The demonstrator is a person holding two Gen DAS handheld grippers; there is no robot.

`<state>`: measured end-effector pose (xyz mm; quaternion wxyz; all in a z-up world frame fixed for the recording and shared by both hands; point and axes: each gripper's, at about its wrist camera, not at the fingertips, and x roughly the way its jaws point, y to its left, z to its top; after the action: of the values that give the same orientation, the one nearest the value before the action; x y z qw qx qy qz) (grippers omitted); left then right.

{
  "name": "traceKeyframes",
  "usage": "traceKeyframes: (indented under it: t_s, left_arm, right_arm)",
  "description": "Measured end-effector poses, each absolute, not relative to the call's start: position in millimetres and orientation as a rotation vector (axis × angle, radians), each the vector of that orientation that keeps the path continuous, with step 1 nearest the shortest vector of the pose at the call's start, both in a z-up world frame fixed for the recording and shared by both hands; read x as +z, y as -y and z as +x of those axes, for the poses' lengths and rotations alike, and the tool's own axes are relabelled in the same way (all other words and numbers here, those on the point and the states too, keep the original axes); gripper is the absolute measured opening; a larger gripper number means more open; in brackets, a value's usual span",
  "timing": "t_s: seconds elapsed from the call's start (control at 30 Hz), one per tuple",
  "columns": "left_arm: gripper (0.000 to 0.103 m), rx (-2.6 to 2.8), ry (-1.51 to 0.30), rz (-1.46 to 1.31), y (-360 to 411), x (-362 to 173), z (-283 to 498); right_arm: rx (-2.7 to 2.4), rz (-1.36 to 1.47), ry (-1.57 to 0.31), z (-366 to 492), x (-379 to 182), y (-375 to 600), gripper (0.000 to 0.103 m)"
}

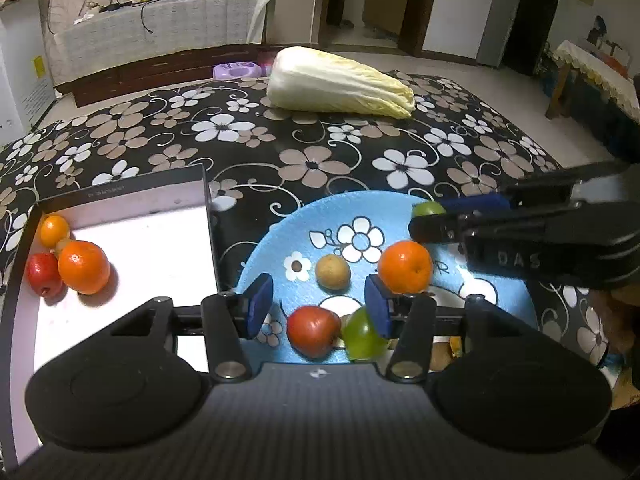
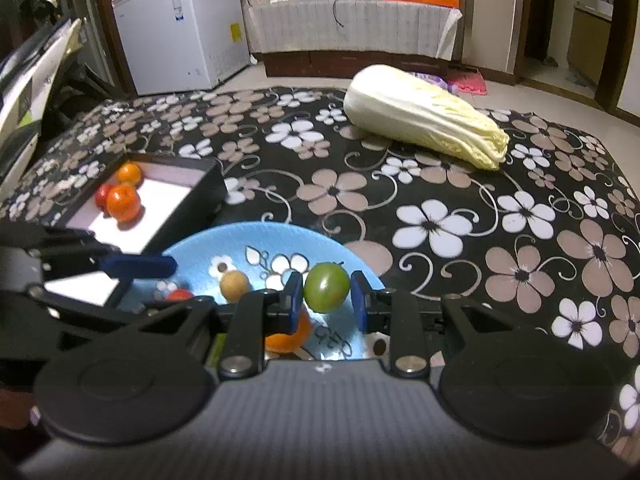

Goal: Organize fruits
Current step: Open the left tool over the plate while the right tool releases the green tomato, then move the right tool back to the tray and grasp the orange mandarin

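Note:
A blue flowered plate [image 1: 360, 208] holds an orange [image 1: 405, 266], a small brown fruit [image 1: 332, 271], a red fruit [image 1: 312, 332] and a green fruit [image 1: 362, 334]. My left gripper [image 1: 319, 305] hangs open over the plate's near side, with the red and green fruits lying low between its pads. My right gripper [image 2: 326, 300] is shut on a second green fruit [image 2: 326, 293] above the plate [image 2: 260, 236]. In the left wrist view it reaches in from the right [image 1: 434, 216]. The white box [image 1: 140, 232] to the left holds two oranges, a red fruit and a small brown one.
A napa cabbage [image 1: 340, 84] lies at the far side of the flowered tablecloth [image 1: 320, 160]. The box's black wall [image 1: 212, 224] stands close to the plate's left edge. In the right wrist view the left gripper's fingers [image 2: 140, 266] sit between box [image 2: 160, 196] and plate.

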<state>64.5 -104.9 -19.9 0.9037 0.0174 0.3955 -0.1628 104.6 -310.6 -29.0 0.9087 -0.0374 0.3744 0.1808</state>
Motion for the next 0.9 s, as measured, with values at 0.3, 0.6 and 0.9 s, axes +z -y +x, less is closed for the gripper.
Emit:
traceKeyframes:
  t_s: [0.3,0.6,0.9]
  left_arm:
    - [0.066,-0.327,-0.801,0.029,103,-16,64]
    - [0.067,-0.317,-0.797,0.024,101,-15,64]
    - [0.067,-0.311,-0.792,0.002,92,-12,63]
  right_arm:
    - [0.372,-0.089,-0.774,105,-30,309,0.03]
    - [0.413,-0.084,-0.748,100,-22,303,0.034]
    - [0.423,-0.056,-0.695,100,-12,295,0.034]
